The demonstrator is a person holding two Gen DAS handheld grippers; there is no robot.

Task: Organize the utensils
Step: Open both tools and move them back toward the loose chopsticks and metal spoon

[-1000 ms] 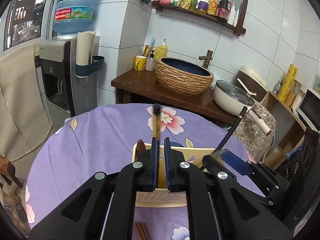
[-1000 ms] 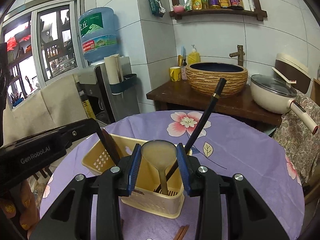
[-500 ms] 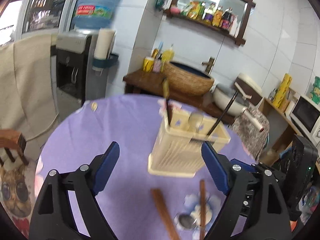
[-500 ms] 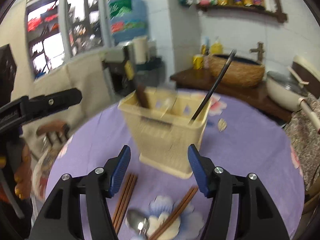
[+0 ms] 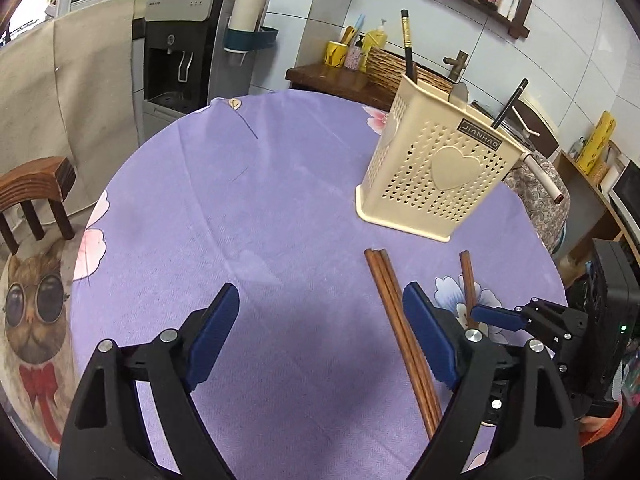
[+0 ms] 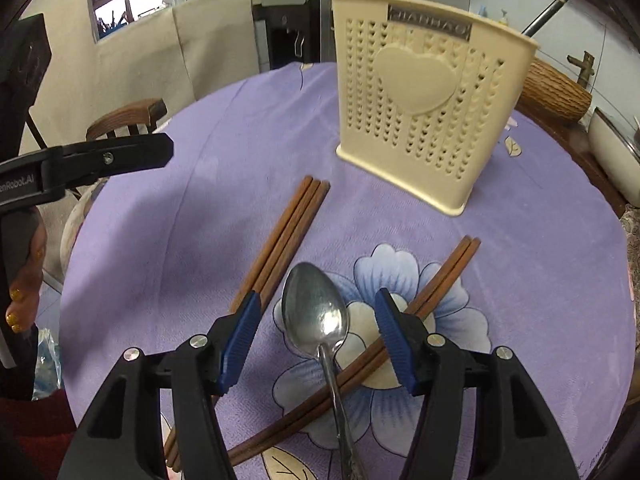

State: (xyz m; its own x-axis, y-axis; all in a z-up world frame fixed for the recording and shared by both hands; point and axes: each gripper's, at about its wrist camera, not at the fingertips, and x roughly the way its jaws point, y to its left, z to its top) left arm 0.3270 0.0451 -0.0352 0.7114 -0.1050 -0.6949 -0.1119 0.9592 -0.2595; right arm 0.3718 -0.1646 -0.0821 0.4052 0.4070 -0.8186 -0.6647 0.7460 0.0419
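both hand-held grippers tilt steeply down toward the round table (image 5: 248, 184) covered in a purple flowered cloth.

the left hand-held gripper (image 5: 320, 336) hangs over bare cloth with its blue-padded jaws spread wide and nothing between them. its right-hand finger (image 5: 430, 344) sits just over a bundle of reddish-brown wooden chopsticks (image 5: 400, 332) that lies on the cloth pointing toward the holder. in the right wrist view the same bundle (image 6: 280, 248) shows three sticks side by side.

the right hand-held gripper (image 6: 316, 338) stands about half open, its jaws either side of the bowl of a shiny metal spoon (image 6: 316, 316) without touching it. the spoon lies flat, bowl up, on a pale blue flower print, and its handle runs back under the gripper body, crossing over a second pair of reddish-brown wooden chopsticks (image 6: 444, 280) that lies slantwise. the jaws grip nothing.

farther back on the table stands the cream plastic utensil holder (image 6: 424, 100), perforated with small hearts and bearing one large raised heart, upright. two dark chopsticks (image 5: 408, 48) stick up from its compartments, and a rounded pale utensil end (image 5: 460, 92) shows above its rim.

a wooden chair (image 5: 36, 184) stands beside the table at the left.
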